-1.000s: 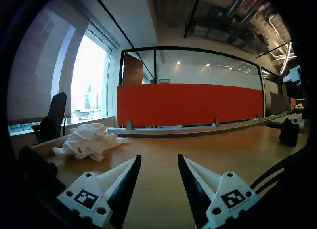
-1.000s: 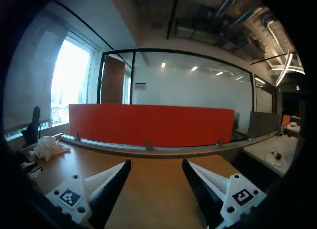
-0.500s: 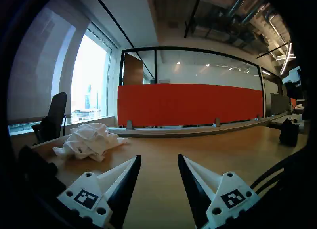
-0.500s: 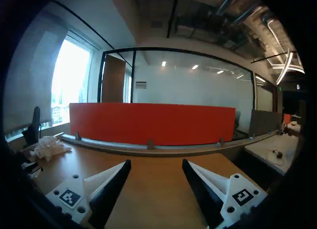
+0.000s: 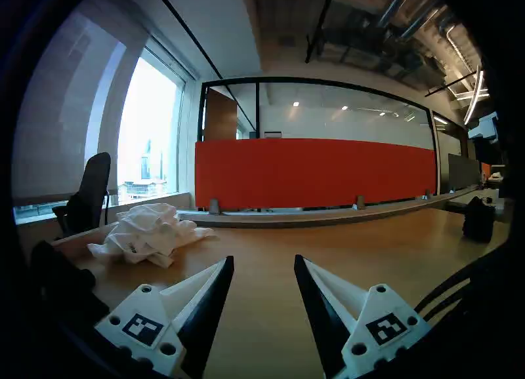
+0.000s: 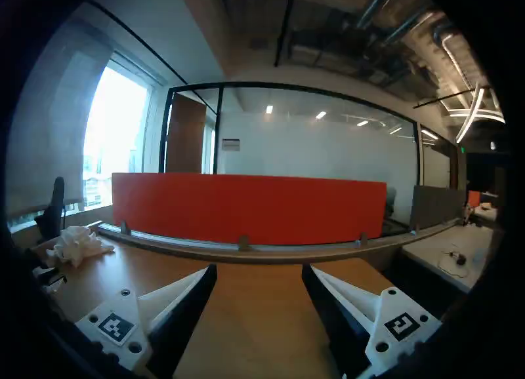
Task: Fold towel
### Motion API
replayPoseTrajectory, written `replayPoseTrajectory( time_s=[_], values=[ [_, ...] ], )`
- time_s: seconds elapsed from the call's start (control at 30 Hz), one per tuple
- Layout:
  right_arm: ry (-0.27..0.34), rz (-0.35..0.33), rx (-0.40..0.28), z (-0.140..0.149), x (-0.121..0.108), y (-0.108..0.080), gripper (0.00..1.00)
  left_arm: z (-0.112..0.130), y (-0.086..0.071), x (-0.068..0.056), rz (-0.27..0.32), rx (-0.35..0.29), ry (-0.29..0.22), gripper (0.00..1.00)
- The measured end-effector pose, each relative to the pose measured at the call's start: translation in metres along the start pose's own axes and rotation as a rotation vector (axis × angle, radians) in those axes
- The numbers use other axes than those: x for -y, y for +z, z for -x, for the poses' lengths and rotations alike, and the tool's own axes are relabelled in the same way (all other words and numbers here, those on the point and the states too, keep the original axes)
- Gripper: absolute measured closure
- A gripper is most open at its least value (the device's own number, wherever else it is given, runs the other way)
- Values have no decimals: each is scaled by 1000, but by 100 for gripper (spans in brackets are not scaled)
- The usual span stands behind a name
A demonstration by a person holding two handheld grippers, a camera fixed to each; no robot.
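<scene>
A crumpled white towel lies bunched on the wooden table, ahead and to the left of my left gripper. That gripper hangs open just above the table, with nothing between its fingers. In the right gripper view the same towel appears small at the far left, well away from my right gripper. The right gripper is open too and holds nothing.
A red divider panel runs along the table's far edge. A black office chair stands by the window at left. A dark bag rests on the table at right. A second desk with a cable lies to the right.
The right gripper view has shifted slightly, with the red panel and towel sliding a little left. The left gripper has stayed still.
</scene>
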State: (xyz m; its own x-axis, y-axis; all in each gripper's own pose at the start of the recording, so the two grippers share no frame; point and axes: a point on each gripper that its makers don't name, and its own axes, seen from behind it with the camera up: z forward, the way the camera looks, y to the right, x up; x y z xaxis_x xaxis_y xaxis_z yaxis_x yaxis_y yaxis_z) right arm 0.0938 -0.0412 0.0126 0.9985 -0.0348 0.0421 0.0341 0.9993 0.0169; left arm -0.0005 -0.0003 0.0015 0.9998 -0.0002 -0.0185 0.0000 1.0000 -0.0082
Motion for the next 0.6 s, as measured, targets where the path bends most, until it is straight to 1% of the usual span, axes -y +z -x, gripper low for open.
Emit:
replayPoseTrajectory(
  time_s=[0.2, 0.37, 0.47, 0.6],
  values=[
    [1, 24, -29, -2, -16, -2, 0, 1, 0, 0, 0, 0, 1, 33],
    [-2, 51, -40, 5, -31, -1, 0, 2, 0, 0, 0, -1, 0, 33],
    [2, 56, -41, 12, -36, 0, 0, 3, 0, 0, 0, -1, -1, 33],
    [11, 47, -52, 19, -37, 0, 0, 5, 1, 0, 0, -2, 0, 33]
  ],
)
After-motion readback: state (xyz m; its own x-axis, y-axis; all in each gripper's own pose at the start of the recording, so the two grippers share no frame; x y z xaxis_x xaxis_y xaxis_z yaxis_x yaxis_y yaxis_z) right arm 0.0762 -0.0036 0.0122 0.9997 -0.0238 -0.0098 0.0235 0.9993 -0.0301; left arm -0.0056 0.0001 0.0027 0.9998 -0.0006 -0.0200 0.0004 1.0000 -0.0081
